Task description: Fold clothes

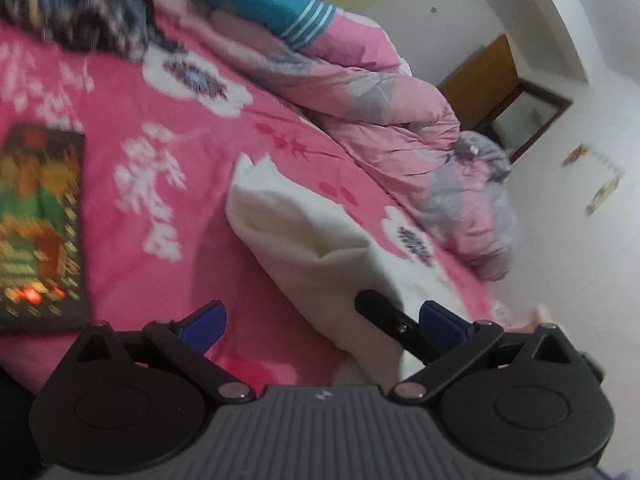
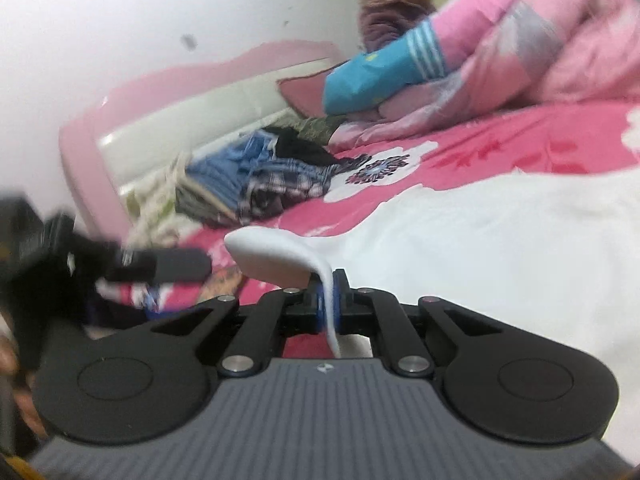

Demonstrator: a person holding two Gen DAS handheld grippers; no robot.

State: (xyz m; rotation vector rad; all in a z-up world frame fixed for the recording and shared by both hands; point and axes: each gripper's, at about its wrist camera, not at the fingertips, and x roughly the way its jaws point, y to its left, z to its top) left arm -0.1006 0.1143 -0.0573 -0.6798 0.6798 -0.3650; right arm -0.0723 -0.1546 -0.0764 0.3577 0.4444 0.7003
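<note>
Bedsheet (image 1: 132, 208), bright pink with white flowers, serves as the landmark. In the left wrist view, at its far left edge, lies a dark patterned cloth (image 1: 40, 220) with green and orange blocks, blurred. Beyond it, at the sheet's far end, sits a heap of plaid and blue clothes (image 1: 92, 12). Right of that heap a teal garment with white stripes (image 1: 256, 0) rests on a rumpled pink quilt (image 1: 372, 92) that runs along the sheet's right side. On the sheet's near middle a white garment (image 1: 304, 240) stands up in a soft fold. The left gripper (image 1: 320, 320) has its jaws spread wide; a slim black finger of the other tool (image 1: 384, 320) reaches in between them, against the white cloth.

In the right wrist view, at the sheet's left, the left gripper (image 2: 160, 264) appears as a black blur, with a pink headboard (image 2: 100, 128) beyond it. The clothes heap (image 2: 260, 184) lies at the head of the sheet. Nearer, the right gripper (image 2: 329, 304) has its jaws pressed together, pinching an edge of the white garment (image 2: 500, 248), which spreads over the sheet to the right. At the far side a person (image 2: 396, 4) sits behind the quilt (image 2: 540, 48).
</note>
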